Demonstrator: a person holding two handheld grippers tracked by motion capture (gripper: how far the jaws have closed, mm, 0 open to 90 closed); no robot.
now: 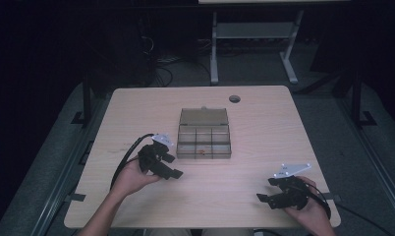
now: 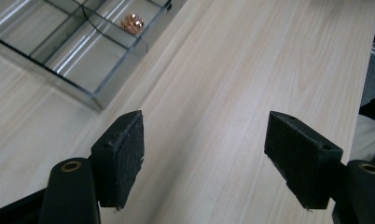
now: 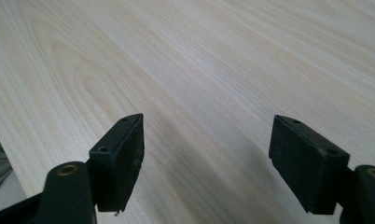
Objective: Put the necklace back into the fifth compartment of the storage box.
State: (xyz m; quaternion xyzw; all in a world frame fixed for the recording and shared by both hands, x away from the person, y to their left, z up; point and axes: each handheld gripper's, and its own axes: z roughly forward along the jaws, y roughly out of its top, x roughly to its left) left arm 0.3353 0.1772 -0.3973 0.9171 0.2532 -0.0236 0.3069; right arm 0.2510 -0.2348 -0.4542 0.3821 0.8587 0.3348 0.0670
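Both grippers, left (image 1: 172,166) and right (image 1: 265,190), are hovering wide open and empty, the open box (image 1: 204,142) is sitting mid-table holding one copper bit (image 2: 132,22), work barely begun.

The compartment box (image 1: 204,141) sits at the middle of the table (image 1: 264,118). My left gripper (image 1: 168,166) is just left of it; my right gripper (image 1: 269,191) lies nearer me, rightward.

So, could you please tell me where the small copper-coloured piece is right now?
The copper-coloured piece lies in the compartment box at mid-table, in its front row's middle compartment in the high view, ahead of the open left tongs.
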